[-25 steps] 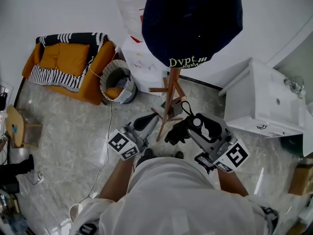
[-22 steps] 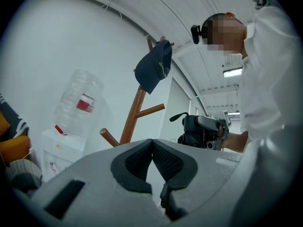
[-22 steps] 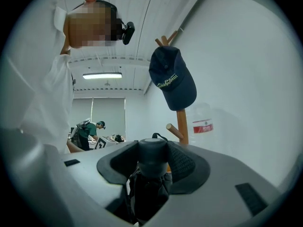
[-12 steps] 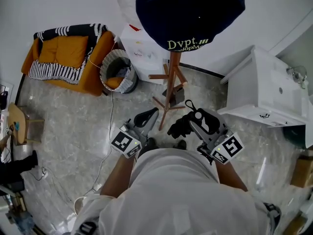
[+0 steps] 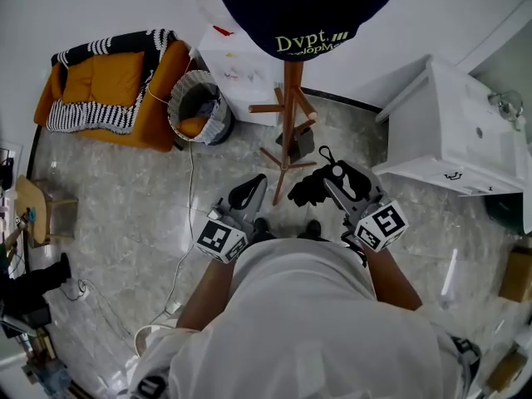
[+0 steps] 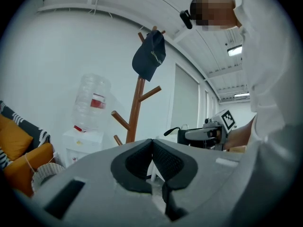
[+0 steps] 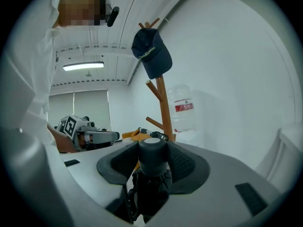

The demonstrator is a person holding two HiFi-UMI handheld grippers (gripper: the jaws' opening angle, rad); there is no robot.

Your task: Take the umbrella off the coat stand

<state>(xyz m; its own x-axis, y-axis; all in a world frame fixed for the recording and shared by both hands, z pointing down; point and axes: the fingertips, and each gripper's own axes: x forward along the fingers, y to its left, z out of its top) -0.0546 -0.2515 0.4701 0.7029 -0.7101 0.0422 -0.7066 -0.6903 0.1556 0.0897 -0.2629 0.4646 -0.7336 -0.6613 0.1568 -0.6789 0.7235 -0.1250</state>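
The wooden coat stand [image 5: 291,98] rises in front of me with a dark navy cap [image 5: 307,7] on its top. The folded black umbrella [image 5: 307,191] is off the stand's pegs. My right gripper [image 5: 328,179] is shut on it, just right of the stand's foot. In the right gripper view the umbrella's round handle [image 7: 152,157] sits between the pads, its fabric hanging below, with the stand [image 7: 163,108] and cap [image 7: 151,53] beyond. My left gripper [image 5: 254,183] is shut and holds nothing, left of the stand's foot. Its pads meet at the tip [image 6: 152,143].
An orange sofa [image 5: 108,90] with a striped throw stands at the left, a woven basket [image 5: 199,115] beside it. A white cabinet [image 5: 241,73] with a water bottle [image 6: 91,103] is behind the stand. A white unit [image 5: 453,148] is at the right. A cable [image 5: 179,248] lies on the floor.
Both grippers have sunk lower and drawn a little back from the stand. The right one still holds the umbrella. The cap now sits higher in the head view.
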